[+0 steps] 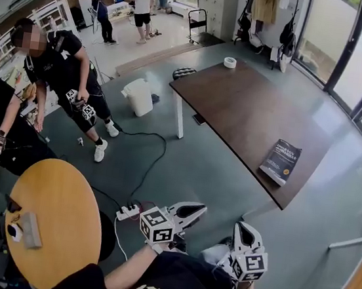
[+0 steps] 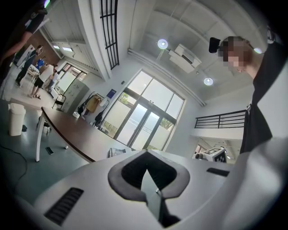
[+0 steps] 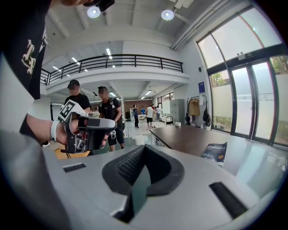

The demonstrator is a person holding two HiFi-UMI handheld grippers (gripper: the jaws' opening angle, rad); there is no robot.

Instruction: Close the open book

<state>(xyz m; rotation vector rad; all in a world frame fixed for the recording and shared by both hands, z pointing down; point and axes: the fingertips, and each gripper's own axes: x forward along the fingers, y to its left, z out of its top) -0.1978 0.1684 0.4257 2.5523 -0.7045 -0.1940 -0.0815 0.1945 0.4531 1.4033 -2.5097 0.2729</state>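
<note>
Book (image 1: 280,161) sits well ahead and rightward on the bench (image 1: 238,108).
Your right tongs (image 1: 246,235) are nearer; they and your left tongs (image 1: 188,211) are pressed together, empty.

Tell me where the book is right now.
In the head view, the book lies at right, near the closest corner of the dark brown table; the tape roll sits at the far end.

A: How is the left tool (image 1: 191,210)?
B: Its jaws are together, with nothing between them, and it points about level.
A: And the right tool (image 1: 245,231)?
B: Also closed and empty, tilted a little down. Both are low before the body, near each other, not touching.
</note>
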